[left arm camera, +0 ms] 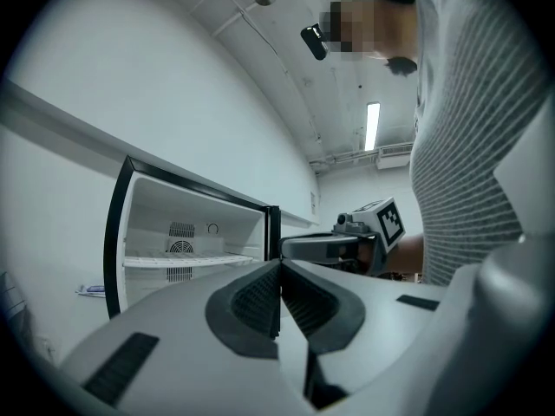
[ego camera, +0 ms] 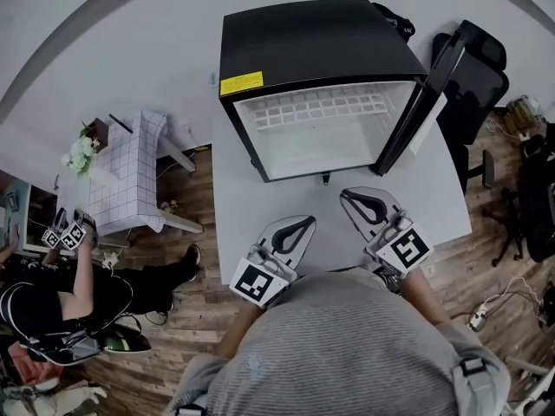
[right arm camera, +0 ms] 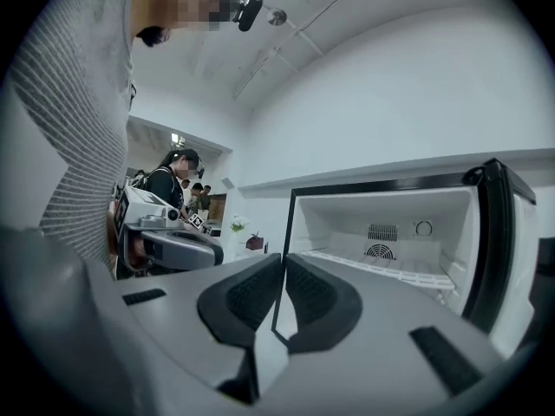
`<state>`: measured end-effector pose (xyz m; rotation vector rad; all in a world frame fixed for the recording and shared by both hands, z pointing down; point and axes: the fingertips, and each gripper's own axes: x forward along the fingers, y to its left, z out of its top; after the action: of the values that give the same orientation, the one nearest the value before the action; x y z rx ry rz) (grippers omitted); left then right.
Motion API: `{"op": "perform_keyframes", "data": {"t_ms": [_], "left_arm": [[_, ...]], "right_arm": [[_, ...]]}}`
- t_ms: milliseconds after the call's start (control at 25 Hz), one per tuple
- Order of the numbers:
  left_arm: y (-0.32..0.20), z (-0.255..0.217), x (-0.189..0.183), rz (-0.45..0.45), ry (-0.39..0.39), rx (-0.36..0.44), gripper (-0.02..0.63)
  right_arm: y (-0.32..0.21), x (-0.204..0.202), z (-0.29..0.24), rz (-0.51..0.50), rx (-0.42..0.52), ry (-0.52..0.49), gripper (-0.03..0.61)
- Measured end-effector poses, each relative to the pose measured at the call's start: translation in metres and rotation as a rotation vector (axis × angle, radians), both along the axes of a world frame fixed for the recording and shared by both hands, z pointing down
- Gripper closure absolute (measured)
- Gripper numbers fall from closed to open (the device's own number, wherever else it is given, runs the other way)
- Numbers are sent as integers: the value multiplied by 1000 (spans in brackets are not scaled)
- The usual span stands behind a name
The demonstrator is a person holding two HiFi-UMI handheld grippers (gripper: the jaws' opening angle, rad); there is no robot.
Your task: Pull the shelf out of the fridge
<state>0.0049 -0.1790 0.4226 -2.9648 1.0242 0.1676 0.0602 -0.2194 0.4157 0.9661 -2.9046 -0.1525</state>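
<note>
Closest to me is the wearer's grey ribbed top (ego camera: 347, 354), and just beyond it I see my two tongs. The left tongs (ego camera: 303, 225) are pressed shut with nothing between their dark pads. The right tongs (ego camera: 349, 196) are likewise closed and empty. Both point at the small black fridge with a white interior (ego camera: 312, 50), which stands on the white bench (ego camera: 238, 198), and neither touches it. Its black door (ego camera: 416, 111) hangs open on the right side. The white grid shelf (ego camera: 316, 108) lies level inside the cavity, spanning wall to wall about halfway up, in front of the round vent (right arm camera: 379, 251) in the rear wall.
</note>
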Motion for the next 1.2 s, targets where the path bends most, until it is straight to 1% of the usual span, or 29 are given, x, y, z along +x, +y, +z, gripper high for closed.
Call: {"op": "perform_keyframes", "data": {"t_ms": [160, 600, 680, 800, 840, 920, 1040, 1200], "left_arm": [[0, 0, -5, -14, -2, 1, 603], [5, 3, -19, -63, 1, -11, 601], [6, 6, -21, -67, -7, -17, 601], [5, 0, -20, -69, 6, -3, 601], [5, 0, -20, -68, 7, -2, 601], [4, 2, -19, -67, 2, -8, 601], [5, 10, -18, -68, -14, -28, 601], [4, 0, -14, -64, 10, 7, 601]], "right_arm": [[-3, -9, -1, -38, 34, 49, 565], [-20, -19, -1, -43, 124, 200, 563], [-20, -21, -1, -46, 131, 222, 562], [-21, -24, 1, -52, 133, 247, 558], [-22, -25, 2, -55, 131, 257, 543], [-24, -27, 4, -60, 126, 282, 454], [-29, -30, 8, -62, 140, 328, 443], [-39, -29, 16, -32, 174, 350, 442]]}}
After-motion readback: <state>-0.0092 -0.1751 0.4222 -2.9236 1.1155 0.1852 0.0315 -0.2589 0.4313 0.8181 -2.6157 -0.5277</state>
